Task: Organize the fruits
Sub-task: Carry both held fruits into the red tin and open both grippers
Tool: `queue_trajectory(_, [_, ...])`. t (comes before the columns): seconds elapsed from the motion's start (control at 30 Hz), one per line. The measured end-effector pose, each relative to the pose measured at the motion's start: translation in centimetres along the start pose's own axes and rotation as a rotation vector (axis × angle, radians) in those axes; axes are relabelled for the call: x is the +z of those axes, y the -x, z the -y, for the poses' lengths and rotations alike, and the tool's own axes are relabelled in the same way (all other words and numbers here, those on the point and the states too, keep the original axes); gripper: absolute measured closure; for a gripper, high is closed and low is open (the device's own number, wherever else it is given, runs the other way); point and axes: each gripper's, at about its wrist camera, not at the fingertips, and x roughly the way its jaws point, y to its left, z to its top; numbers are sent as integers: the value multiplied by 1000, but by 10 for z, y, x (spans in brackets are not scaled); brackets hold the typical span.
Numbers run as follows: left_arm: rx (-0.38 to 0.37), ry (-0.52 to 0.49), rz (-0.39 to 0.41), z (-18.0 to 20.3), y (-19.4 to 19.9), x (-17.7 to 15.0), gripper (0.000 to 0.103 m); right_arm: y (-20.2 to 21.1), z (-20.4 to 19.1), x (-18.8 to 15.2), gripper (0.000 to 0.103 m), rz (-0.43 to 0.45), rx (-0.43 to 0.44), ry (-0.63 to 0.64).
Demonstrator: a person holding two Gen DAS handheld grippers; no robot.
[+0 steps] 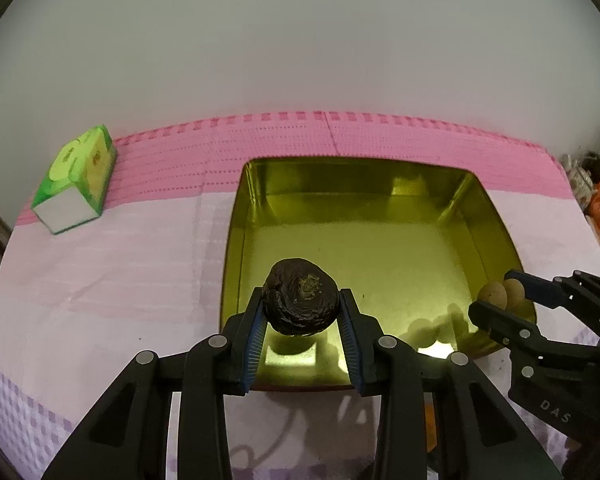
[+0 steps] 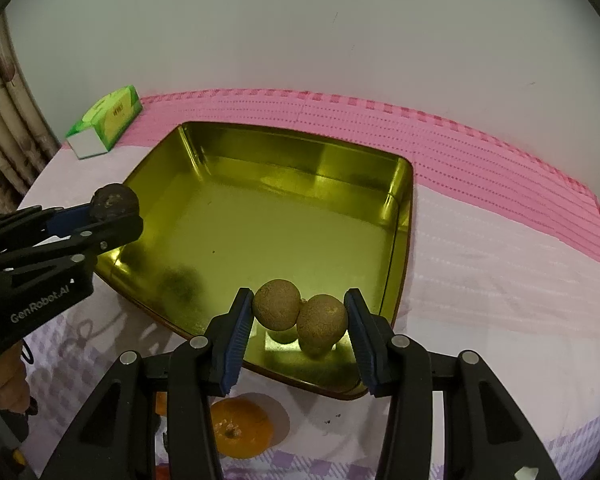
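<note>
Left gripper [image 1: 302, 312]: a dark, wrinkled round fruit [image 1: 300, 297] is pinched between its two blue-padded fingers and is held above the near edge of the tray; in the right wrist view the same gripper [image 2: 114, 216] is seen from the side at the tray's left rim.

Right gripper [image 2: 300, 316]: a pair of small tan round fruits [image 2: 300, 314], touching each other, is clamped between its pads; the pair is held over the near right corner of the tray. In the left wrist view this gripper [image 1: 500, 298] is seen at the tray's right rim with the pair of tan fruits [image 1: 502, 294] at its tips.

Tray [image 1: 492, 216]: a shallow square metal tray with a shiny gold-green inside is set on the cloth; its floor is marked only by reflections and shadows of the held fruits, so far as can be told through the glare.

Orange fruit [image 2: 240, 428]: it is laid on the cloth just in front of the tray, below the right gripper's fingers; part of it is hidden by a finger.

Tissue box [image 1: 76, 180]: a green box is placed at the far left, well apart from the tray.

Cloth [image 1: 100, 280]: a pale pink and lilac covering, with a brighter pink band along the wall, is spread under everything.

Hand [image 2: 4, 384]: part of a person's hand is seen at the lower left, behind the left gripper's body.
</note>
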Motion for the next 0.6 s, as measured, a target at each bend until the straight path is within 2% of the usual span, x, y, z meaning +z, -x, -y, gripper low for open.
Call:
queue_trajectory(0.47, [7, 12, -85, -3, -26, -11, 67, -13, 2, -4, 59, -39, 0, -3])
queue_trajectory(0.6, [16, 6, -85, -2, -27, -12, 67, -13, 2, -3, 59, -40, 1, -4])
